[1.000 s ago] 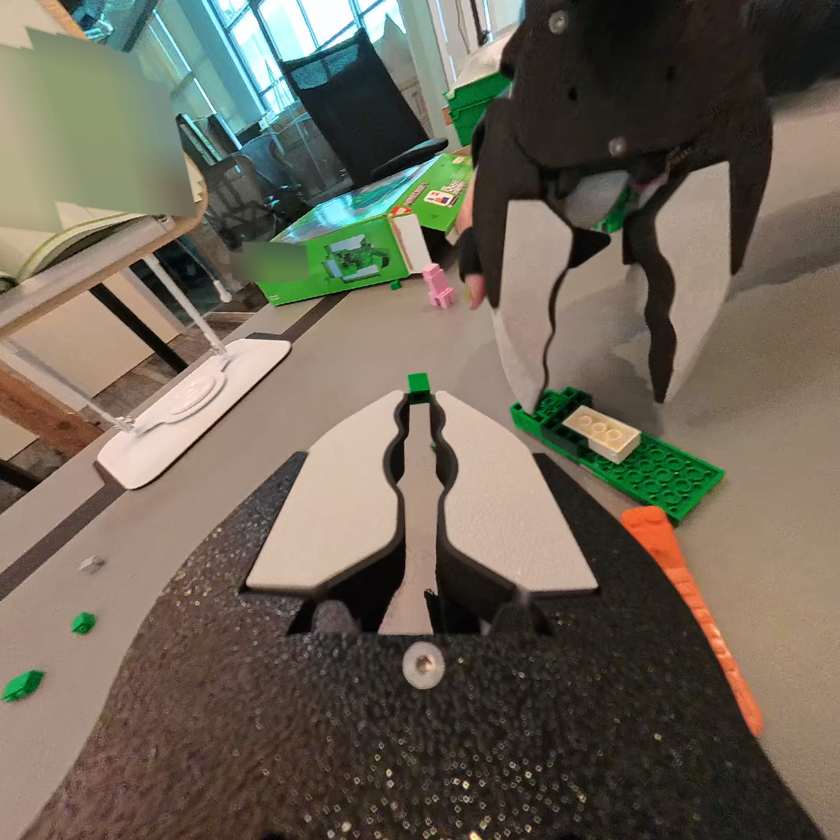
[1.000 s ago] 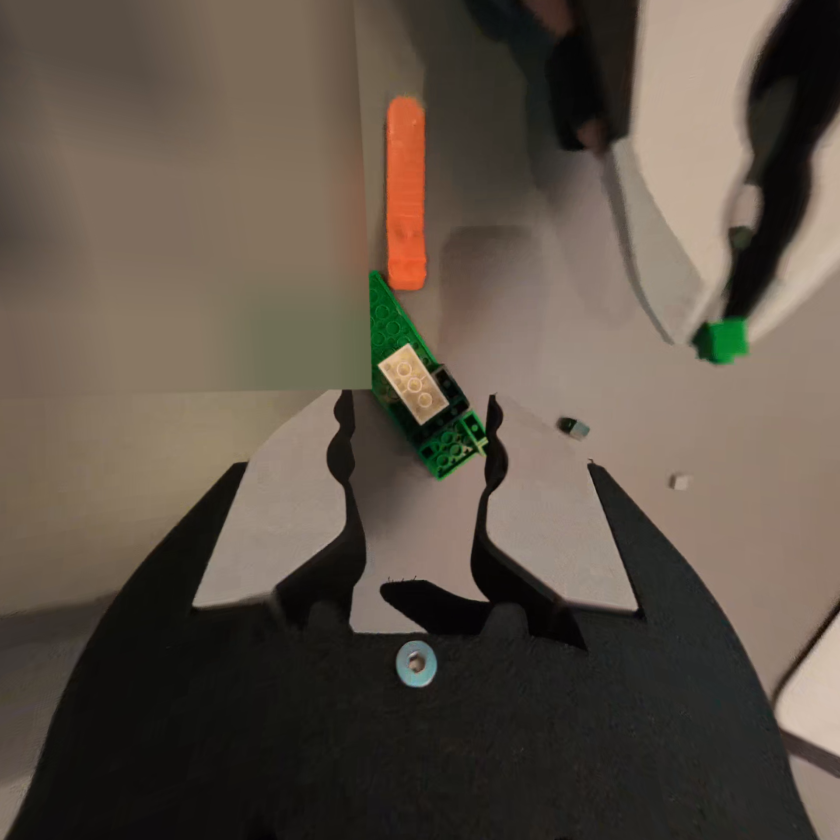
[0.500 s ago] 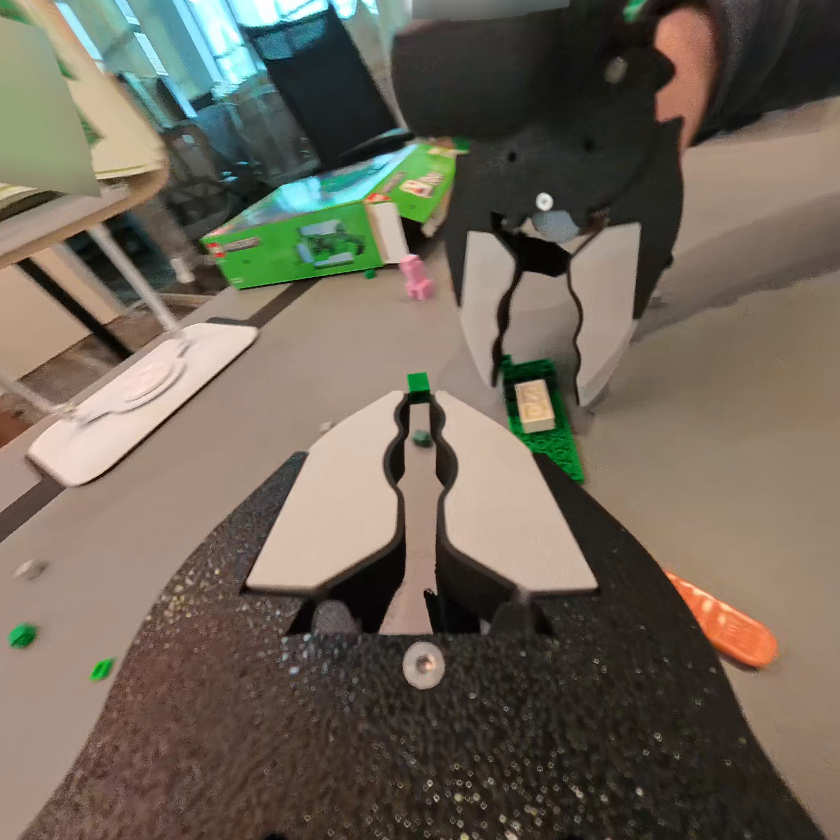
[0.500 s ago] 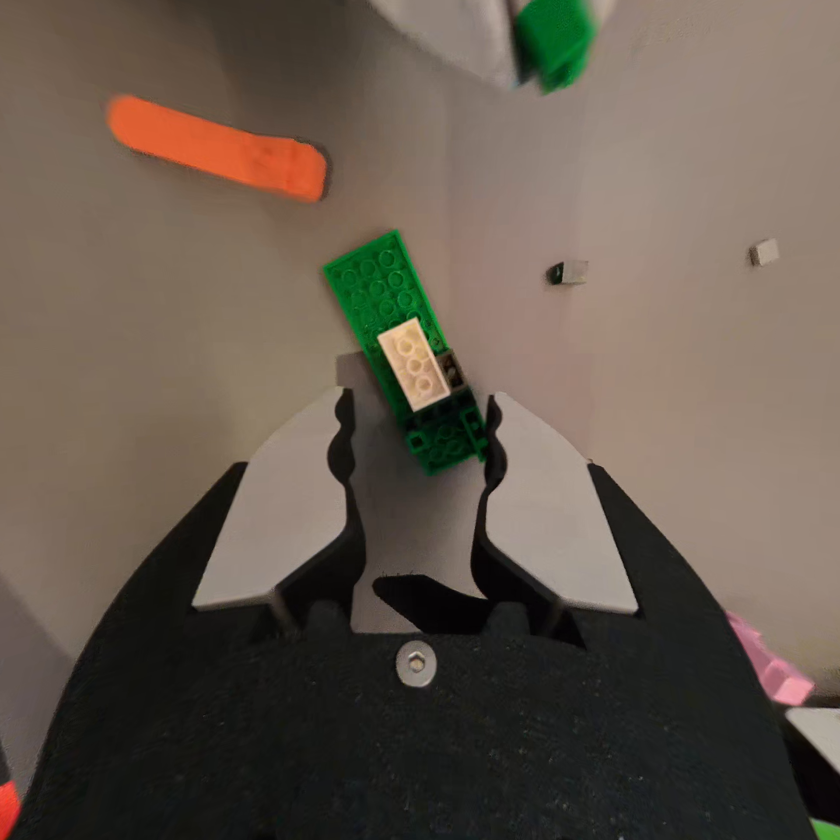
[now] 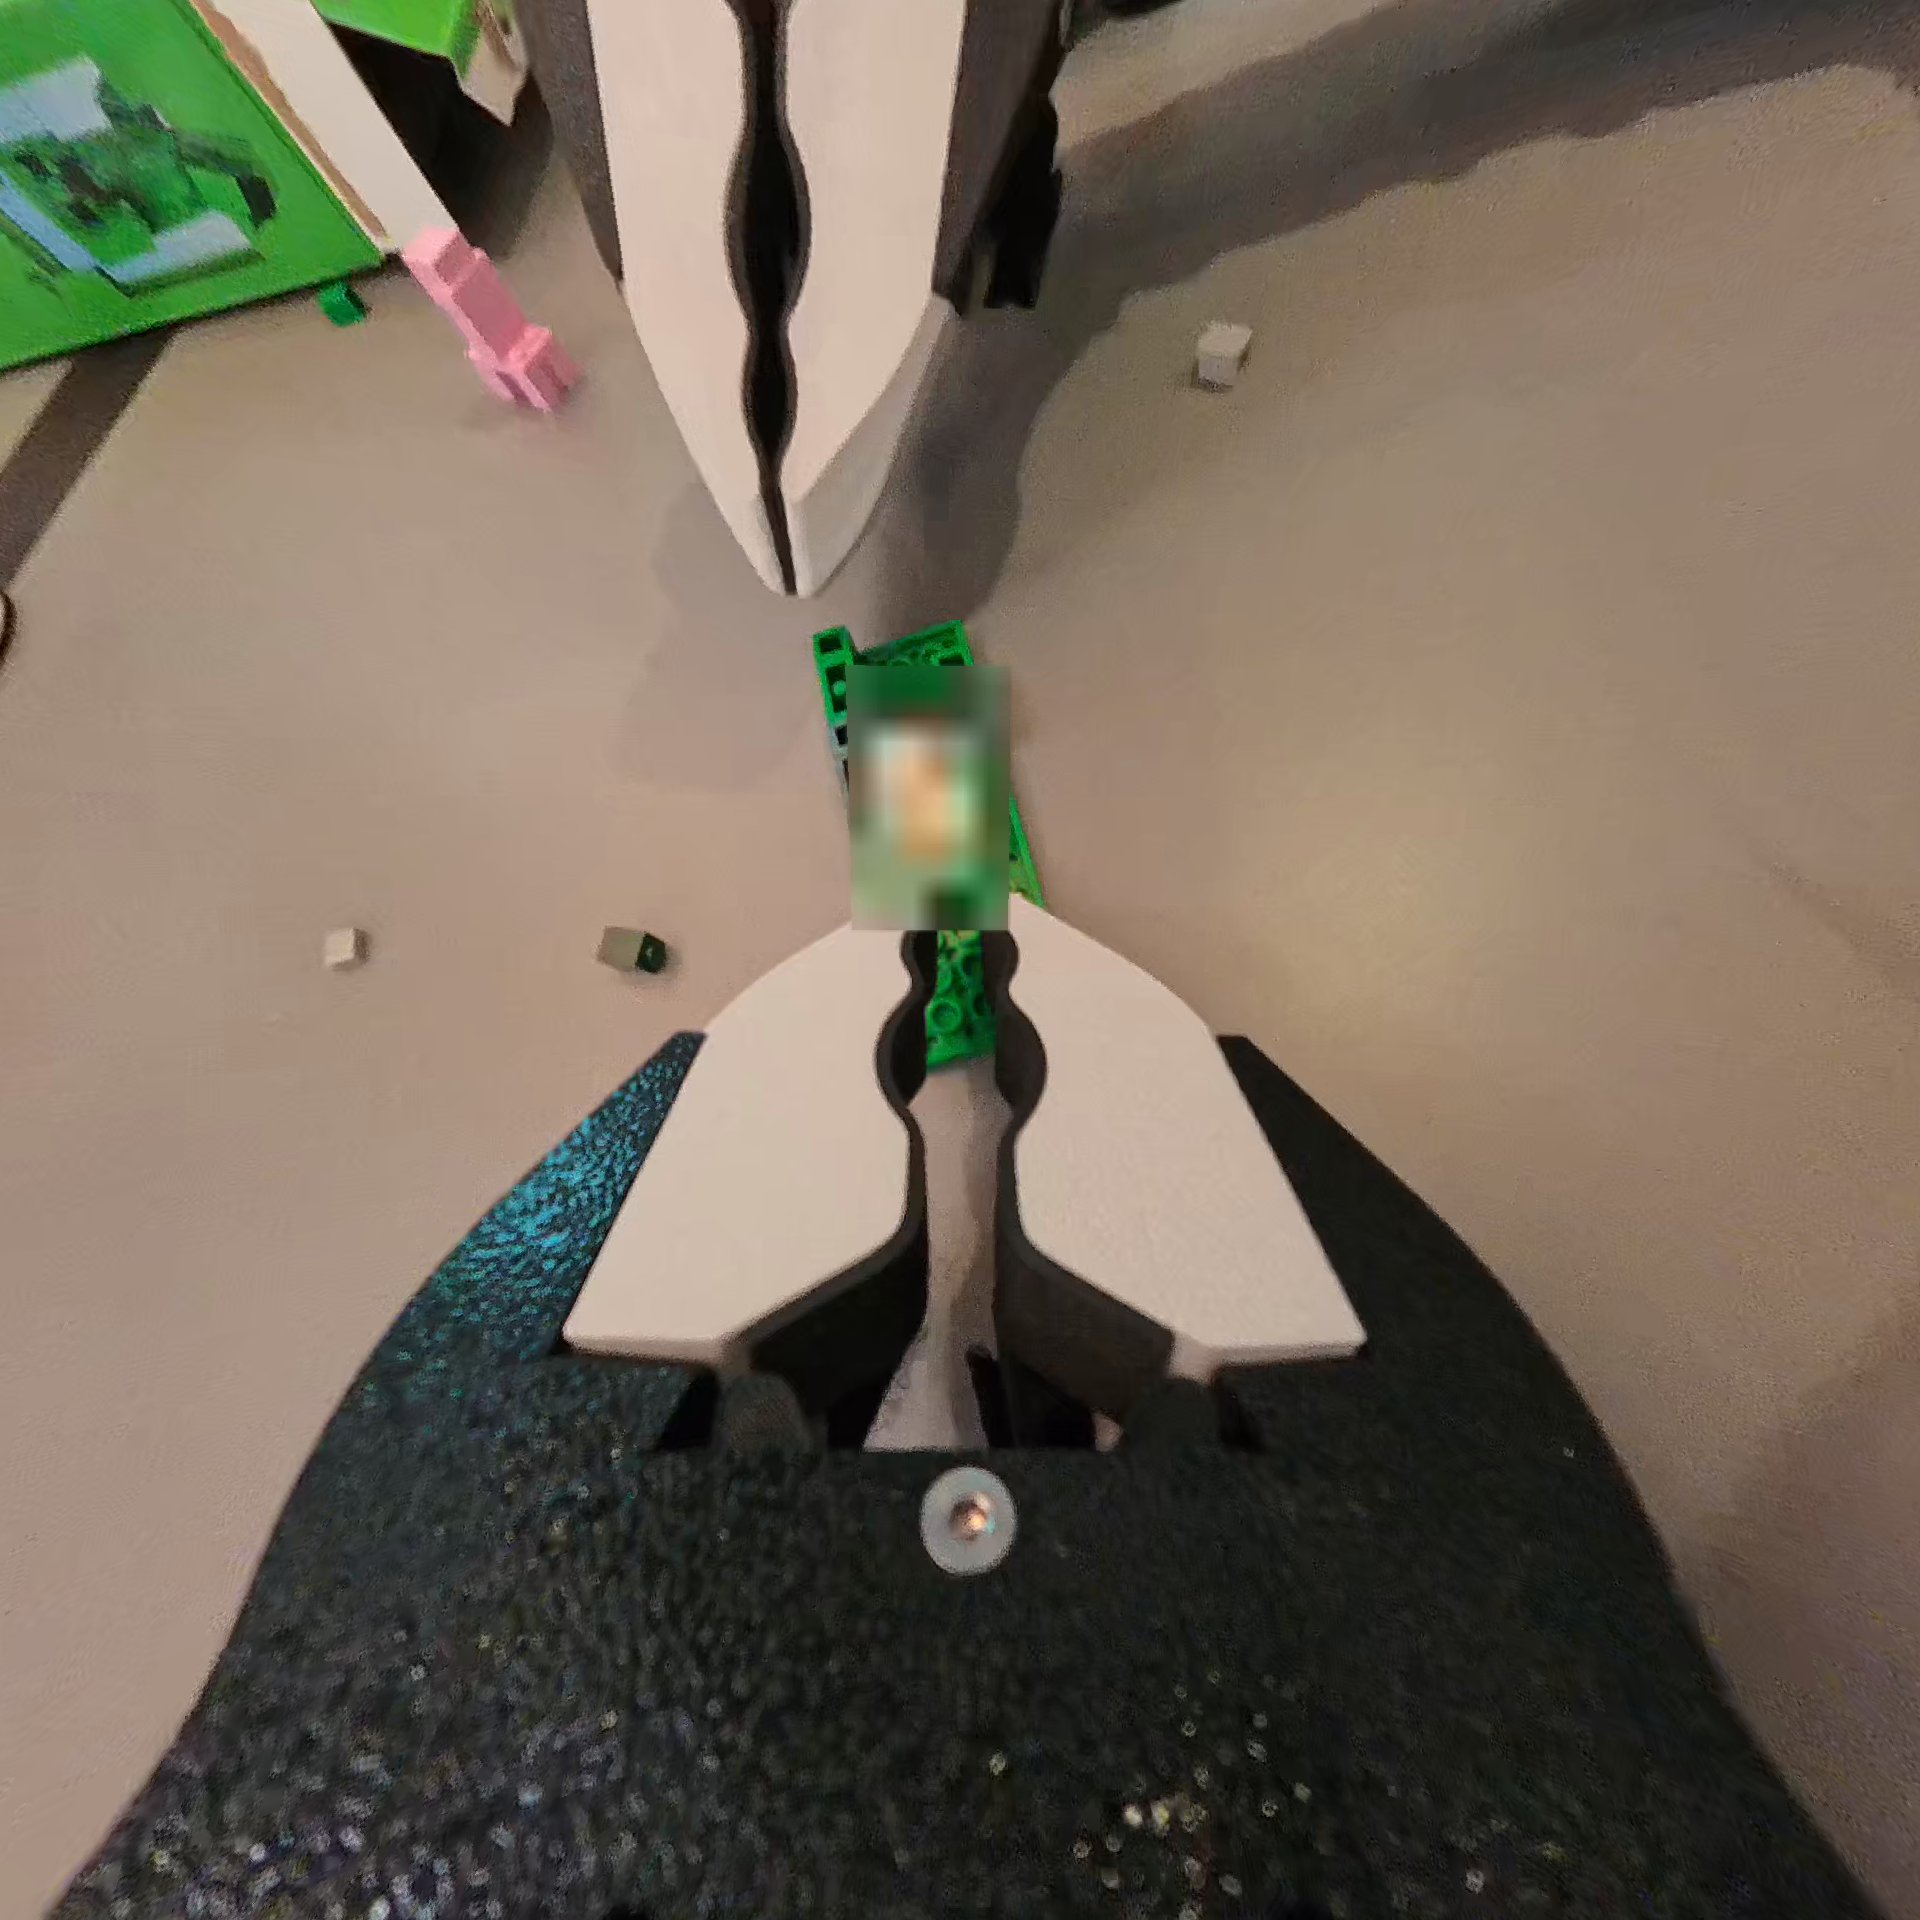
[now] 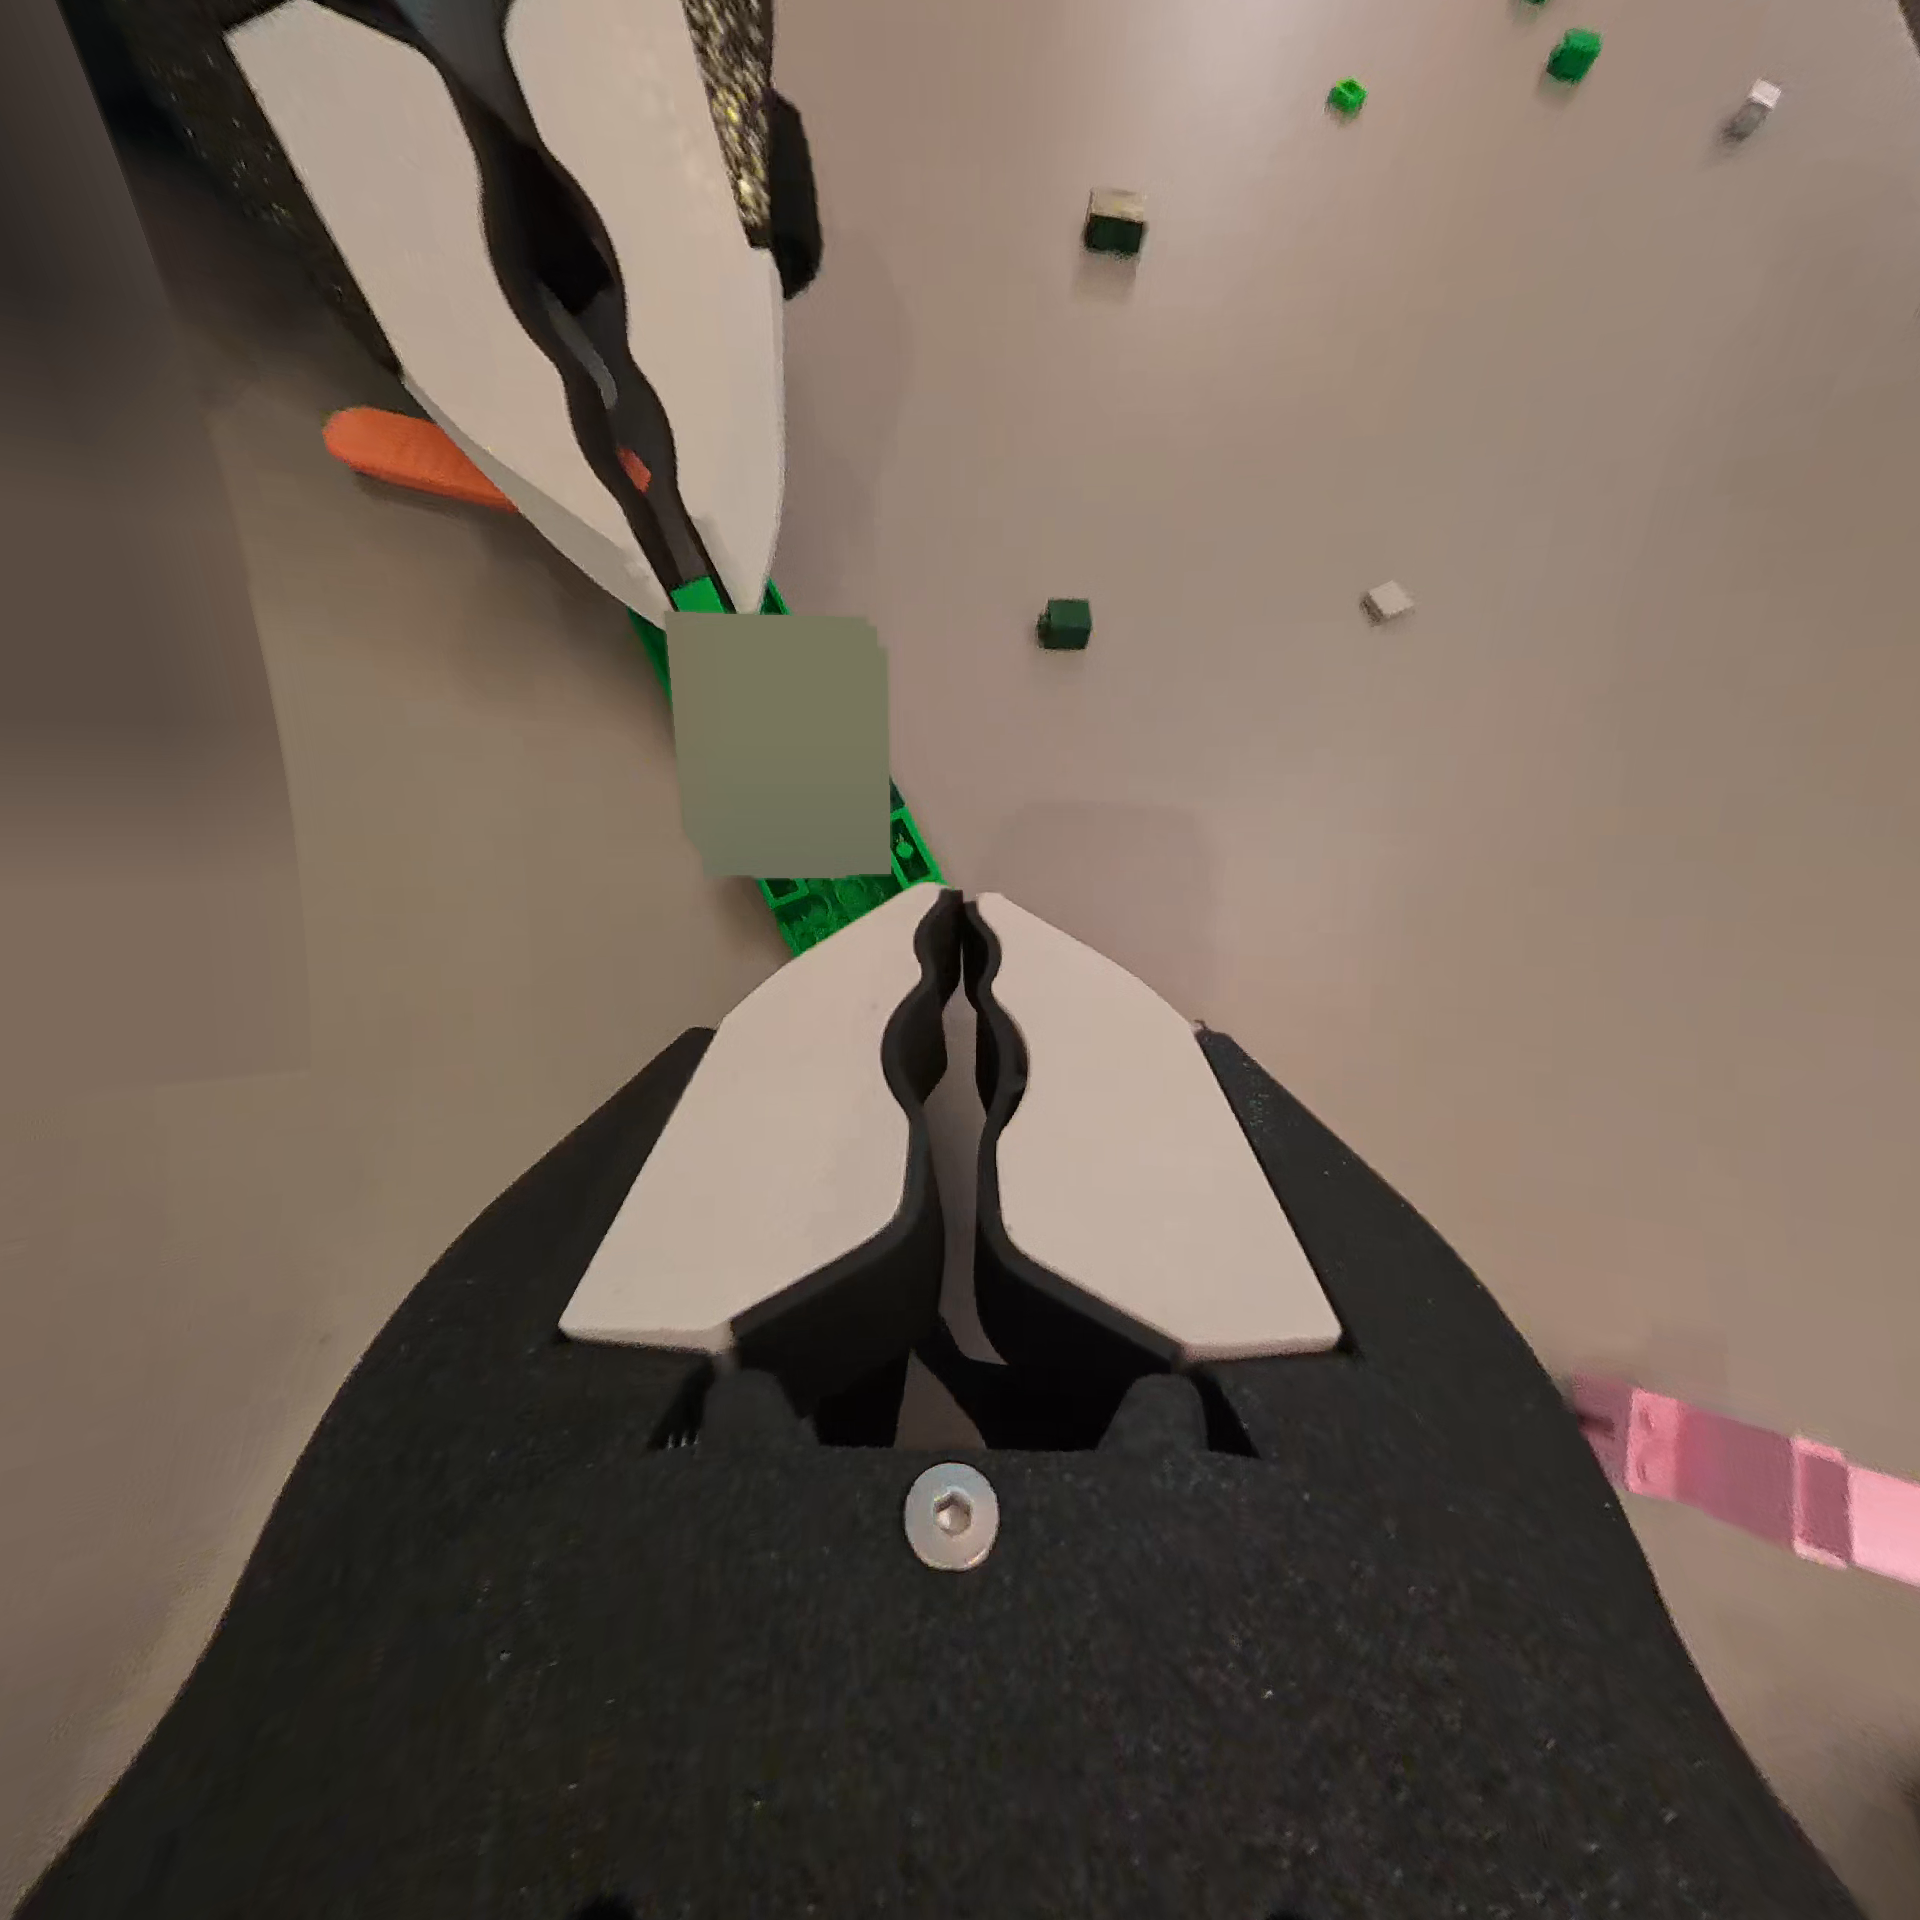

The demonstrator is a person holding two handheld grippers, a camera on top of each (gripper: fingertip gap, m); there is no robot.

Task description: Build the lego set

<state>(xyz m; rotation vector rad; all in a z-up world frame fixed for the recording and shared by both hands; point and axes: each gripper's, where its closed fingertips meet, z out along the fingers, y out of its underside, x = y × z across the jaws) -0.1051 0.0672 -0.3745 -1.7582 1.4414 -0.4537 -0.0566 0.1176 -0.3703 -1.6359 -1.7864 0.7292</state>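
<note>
We've got both grippers nose to nose over the green plate (image 5: 961,1003), which lies flat on the grey surface (image 5: 1455,831) with its middle hidden behind a mosaic patch. Our left gripper (image 5: 954,940) is drawn in narrow, and in the right wrist view a small green brick (image 6: 694,594) sits pinched at its tips, right down at the far end of the plate. From the left wrist view that brick is hidden behind the patch, so we only see the plate's studs through the slot between the fingers. Our right gripper (image 6: 958,902) has its tips pressed together with nothing between them, just beside the near end of the plate; we cannot tell whether it touches it. In the left wrist view it (image 5: 784,566) hangs point-down just short of the plate's other end. Behind the left gripper lies an orange tool (image 6: 416,457), partly covered by the fingers. Loose pieces dot the surface: a dark green cube (image 6: 1064,623), a pale grey one (image 6: 1387,601), a grey-and-green one (image 6: 1114,220), two bright green bits (image 6: 1347,97) farther off. A pink figure (image 5: 488,317) lies near a green box (image 5: 156,208) at the far left.
</note>
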